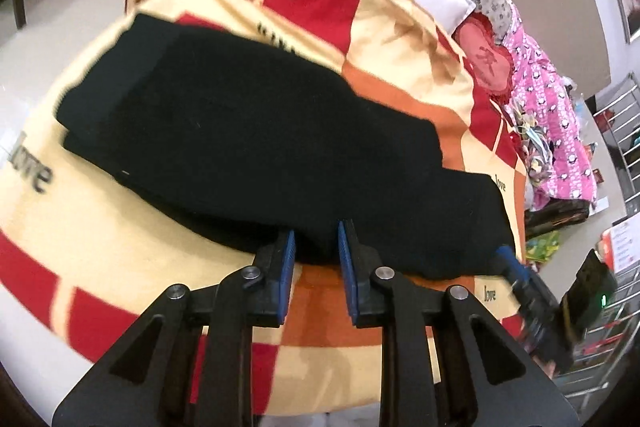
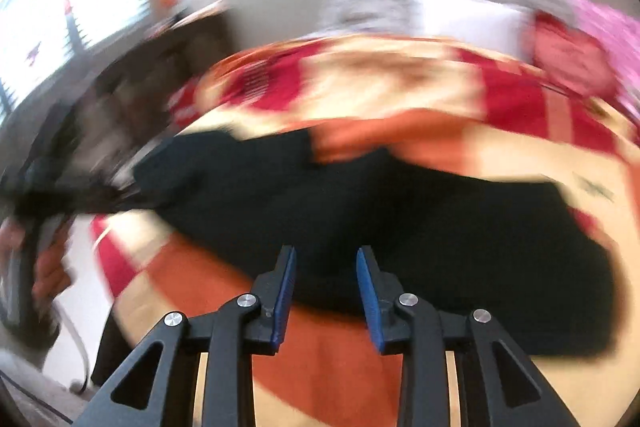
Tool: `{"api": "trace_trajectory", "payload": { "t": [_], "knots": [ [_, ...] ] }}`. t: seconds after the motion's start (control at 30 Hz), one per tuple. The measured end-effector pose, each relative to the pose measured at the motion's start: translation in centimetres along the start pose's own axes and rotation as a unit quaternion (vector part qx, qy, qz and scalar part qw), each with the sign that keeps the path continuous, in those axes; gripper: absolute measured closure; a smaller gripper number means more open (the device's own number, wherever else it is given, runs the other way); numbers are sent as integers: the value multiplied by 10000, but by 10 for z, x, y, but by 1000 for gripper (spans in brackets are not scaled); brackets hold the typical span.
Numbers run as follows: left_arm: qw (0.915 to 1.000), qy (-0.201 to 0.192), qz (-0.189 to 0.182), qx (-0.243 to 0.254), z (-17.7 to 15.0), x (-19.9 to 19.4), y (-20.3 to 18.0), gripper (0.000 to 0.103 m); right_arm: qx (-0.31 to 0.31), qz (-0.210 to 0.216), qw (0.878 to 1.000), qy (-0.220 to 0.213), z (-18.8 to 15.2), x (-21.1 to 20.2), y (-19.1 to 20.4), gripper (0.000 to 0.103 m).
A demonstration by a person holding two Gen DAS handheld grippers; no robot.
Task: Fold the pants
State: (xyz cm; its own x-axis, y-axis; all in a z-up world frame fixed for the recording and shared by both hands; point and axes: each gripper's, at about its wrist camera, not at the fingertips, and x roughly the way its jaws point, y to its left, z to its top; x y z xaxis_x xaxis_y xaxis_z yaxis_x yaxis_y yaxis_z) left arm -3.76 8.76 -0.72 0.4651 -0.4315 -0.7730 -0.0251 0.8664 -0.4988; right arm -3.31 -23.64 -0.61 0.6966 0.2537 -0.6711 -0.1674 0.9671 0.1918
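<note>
Pants lying in layers, flat on blanket; left tongs and right tongs both parted, empty, poised at near edge, likely for next fold.

My pants are a matt black cloth, soft and without sheen, lying on a fuzzy fleece-like blanket of red, cream and orange. My left gripper is matt black plastic with ribbed blue pads and shiny metal pins; my right gripper looks the same, though blurred.
</note>
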Motion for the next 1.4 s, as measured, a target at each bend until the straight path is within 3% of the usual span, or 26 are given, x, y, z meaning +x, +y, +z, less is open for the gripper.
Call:
{"api": "trace_trajectory", "payload": {
  "t": [0.17, 0.33, 0.47, 0.53, 0.63, 0.77, 0.87, 0.97, 1.0, 1.1, 1.17, 1.27, 1.4],
  "knots": [
    [9999, -118, 40, 75, 5, -2, -7, 78, 1480, -864, 9851, 117, -4, -1, -99, 68],
    [10000, -51, 56, 21, 8, 5, -11, 76, 2244, -622, 9725, -54, -4, 12, -134, 64],
    [10000, -25, 73, 43, 9, 5, -16, 76, 2052, -764, 9756, -171, 11, 27, -133, 67],
    [9999, -16, 82, 68, 8, 5, -18, 72, 2032, -722, 9763, -180, 16, 34, -135, 98],
    [9999, -37, 80, 102, 7, -1, -18, 72, 1947, -742, 9773, -395, 14, 15, -126, 98],
    [9995, -291, 142, 20, 11, -17, -8, 72, 1734, -1085, 9770, -597, 3, -32, -120, 98],
    [9985, -481, 241, -109, 14, -25, 5, 61, 1743, -1270, 9761, -278, -13, -38, -126, 98],
    [9978, -450, 355, -344, 17, -23, 21, 59, 1757, -1404, 9742, 173, -23, -16, -131, 98],
    [9974, -453, 382, -401, 17, -24, 26, 59, 1672, -1484, 9745, 185, -23, -15, -129, 97],
    [9949, -593, 596, -563, 17, -35, 42, 59, 1417, -2011, 9691, 203, -18, -27, -123, 76],
    [9931, -701, 709, -626, 20, -42, 51, 59, 1296, -2247, 9658, 53, -10, -39, -117, 74],
    [9904, -820, 853, -714, 26, -47, 59, 59, 1238, -1637, 9785, -200, 6, -46, -98, 74],
    [9891, -798, 1043, -664, 33, -36, 61, 57, 894, -402, 9951, -96, 30, -7, -46, 74]
  ]
}}
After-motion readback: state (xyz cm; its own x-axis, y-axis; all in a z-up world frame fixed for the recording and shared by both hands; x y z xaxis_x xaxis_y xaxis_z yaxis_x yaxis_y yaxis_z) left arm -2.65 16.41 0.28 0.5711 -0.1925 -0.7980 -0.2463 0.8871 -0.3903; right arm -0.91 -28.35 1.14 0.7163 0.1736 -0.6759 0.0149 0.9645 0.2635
